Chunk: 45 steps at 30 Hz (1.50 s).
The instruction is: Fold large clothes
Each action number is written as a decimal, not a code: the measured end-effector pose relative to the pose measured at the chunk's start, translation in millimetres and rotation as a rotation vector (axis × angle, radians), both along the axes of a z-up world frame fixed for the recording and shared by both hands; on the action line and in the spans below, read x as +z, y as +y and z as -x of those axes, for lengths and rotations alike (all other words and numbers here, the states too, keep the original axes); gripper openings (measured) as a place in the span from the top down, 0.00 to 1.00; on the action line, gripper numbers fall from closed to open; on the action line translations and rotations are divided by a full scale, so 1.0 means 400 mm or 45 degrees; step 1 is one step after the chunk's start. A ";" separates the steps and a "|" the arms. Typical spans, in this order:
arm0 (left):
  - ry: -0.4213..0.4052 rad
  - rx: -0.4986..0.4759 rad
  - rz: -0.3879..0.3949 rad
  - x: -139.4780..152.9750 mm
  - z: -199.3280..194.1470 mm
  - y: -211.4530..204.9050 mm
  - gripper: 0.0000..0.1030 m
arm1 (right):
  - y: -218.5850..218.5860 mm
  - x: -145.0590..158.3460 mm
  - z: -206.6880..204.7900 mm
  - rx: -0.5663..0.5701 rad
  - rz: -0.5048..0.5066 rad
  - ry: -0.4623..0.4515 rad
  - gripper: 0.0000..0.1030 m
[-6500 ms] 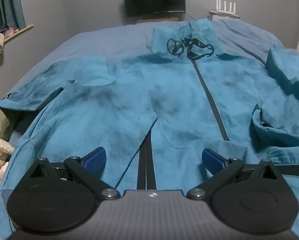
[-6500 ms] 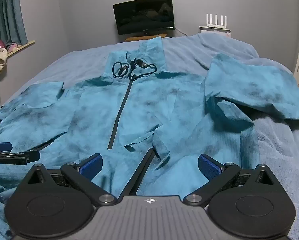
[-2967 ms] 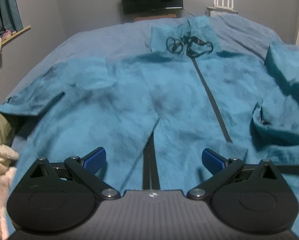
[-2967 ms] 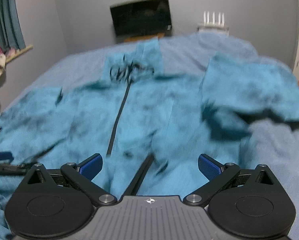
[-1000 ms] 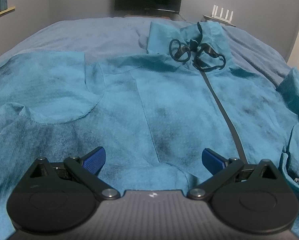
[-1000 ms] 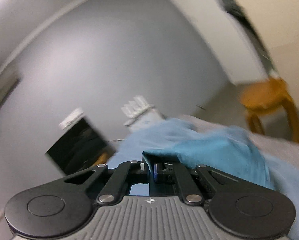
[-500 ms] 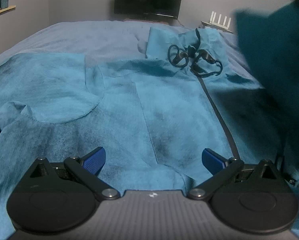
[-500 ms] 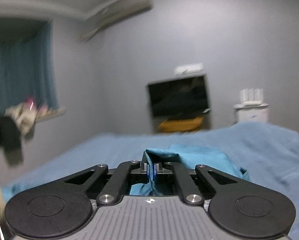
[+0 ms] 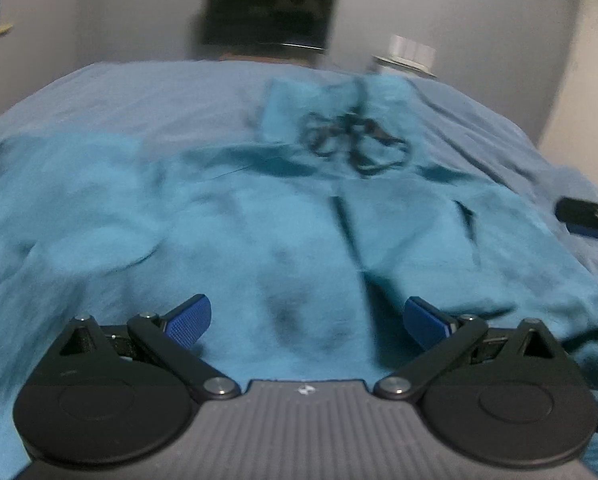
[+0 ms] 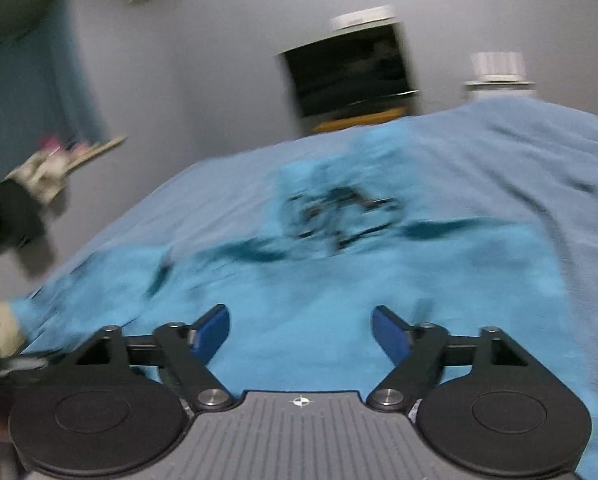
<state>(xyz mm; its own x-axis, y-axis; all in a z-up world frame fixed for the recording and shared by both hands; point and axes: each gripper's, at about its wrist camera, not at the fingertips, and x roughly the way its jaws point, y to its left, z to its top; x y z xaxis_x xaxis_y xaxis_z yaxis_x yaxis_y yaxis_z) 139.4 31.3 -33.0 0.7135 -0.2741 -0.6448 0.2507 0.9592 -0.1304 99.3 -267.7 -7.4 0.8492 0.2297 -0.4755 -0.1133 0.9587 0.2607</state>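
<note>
A teal zip-front jacket (image 9: 259,240) lies spread face up on the bed (image 9: 139,92), its collar toward the far wall under a dark television (image 9: 269,10), with a black drawstring (image 9: 355,144) looped on the collar. The left gripper (image 9: 306,318) hovers over the jacket's lower front, jaws wide apart and holding nothing. The right gripper (image 10: 301,334) is over the jacket's right side, jaws opening, no cloth between them.
</note>
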 end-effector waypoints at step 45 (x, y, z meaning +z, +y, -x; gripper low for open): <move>-0.157 -0.372 -0.251 0.043 -0.054 -0.316 0.10 | -0.153 -0.144 -0.060 -0.245 -0.012 0.150 0.02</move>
<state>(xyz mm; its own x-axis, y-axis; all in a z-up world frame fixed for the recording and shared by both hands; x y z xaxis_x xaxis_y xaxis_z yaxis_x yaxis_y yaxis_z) 160.9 -95.2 -15.9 0.6991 -0.3570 -0.6196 0.5202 0.8484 0.0981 123.3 -329.1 -64.8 0.8166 0.0733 -0.5726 0.1035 0.9572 0.2702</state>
